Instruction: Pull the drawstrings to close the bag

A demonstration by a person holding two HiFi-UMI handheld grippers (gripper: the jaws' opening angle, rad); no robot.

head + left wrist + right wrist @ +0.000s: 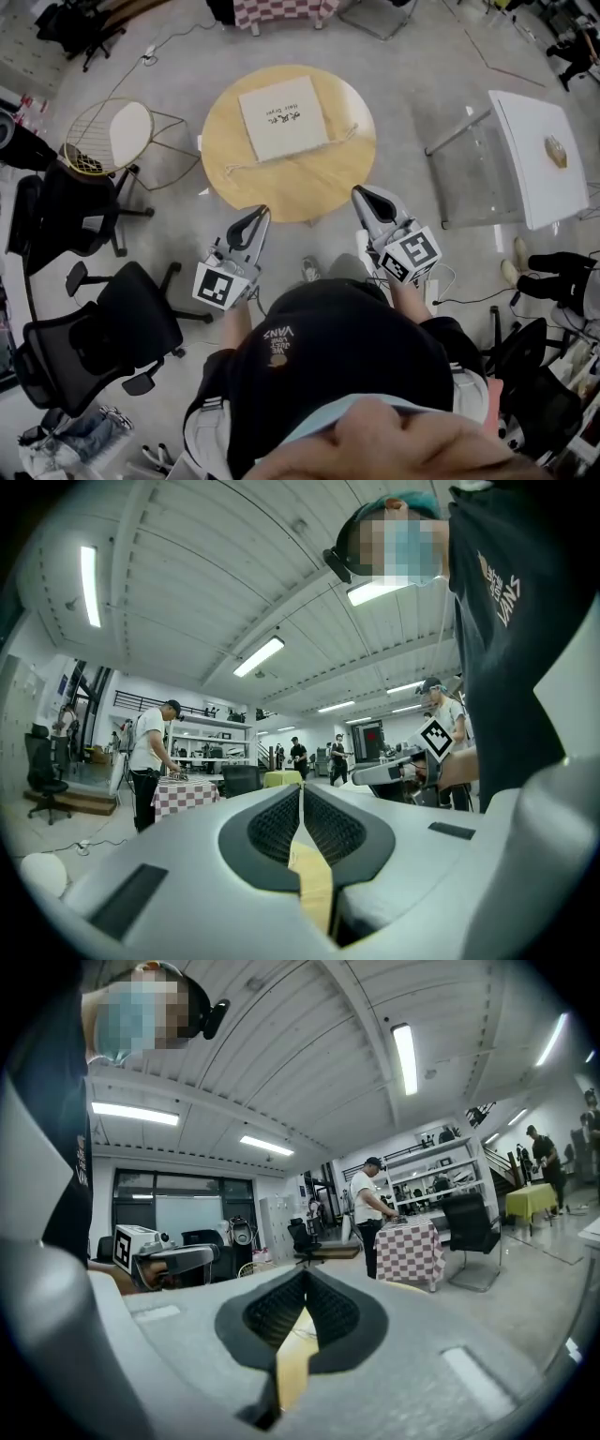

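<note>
A flat cream drawstring bag lies on the round wooden table, printed side up. One thin cord trails off its lower left corner and another cord runs off toward its right. My left gripper is shut and empty at the table's near edge, left of centre. At the same edge, right of centre, my right gripper is likewise shut on nothing. Both stand apart from the bag and cords. Each gripper view looks level across the room; the left gripper and right gripper show their pads together.
Black office chairs stand at the left, a wire-frame chair at the upper left. A clear stand and white table are on the right. People stand at a checkered table farther back.
</note>
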